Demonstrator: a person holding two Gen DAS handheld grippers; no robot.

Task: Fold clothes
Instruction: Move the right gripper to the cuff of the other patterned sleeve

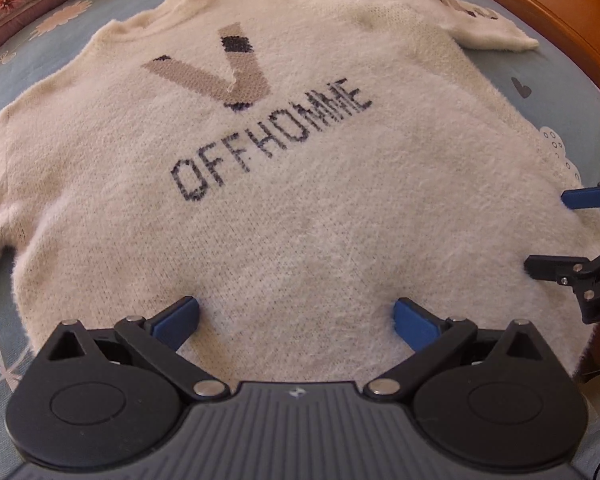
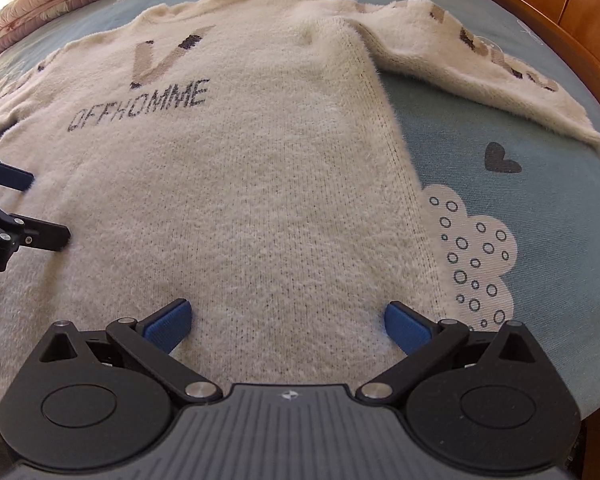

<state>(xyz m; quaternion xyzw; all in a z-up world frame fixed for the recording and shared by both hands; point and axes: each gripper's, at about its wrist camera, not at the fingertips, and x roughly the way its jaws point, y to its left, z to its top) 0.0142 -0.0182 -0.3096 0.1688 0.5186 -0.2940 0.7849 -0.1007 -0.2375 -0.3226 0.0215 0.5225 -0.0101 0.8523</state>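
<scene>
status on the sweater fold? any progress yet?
Done: sweater spread flat, print up, on the bedsheet. In hand: nothing; left gripper and right gripper sit over the hem, jaws open. Left: every fold; the right sleeve is out to the side.

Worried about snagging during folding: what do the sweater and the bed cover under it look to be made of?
The sweater looks like a fuzzy, brushed knit, perhaps mohair-like or acrylic: knit rows show under a loose hairy nap. The bed cover looks like smooth, matte printed woven cloth, probably cotton: flat, with no pile.
</scene>
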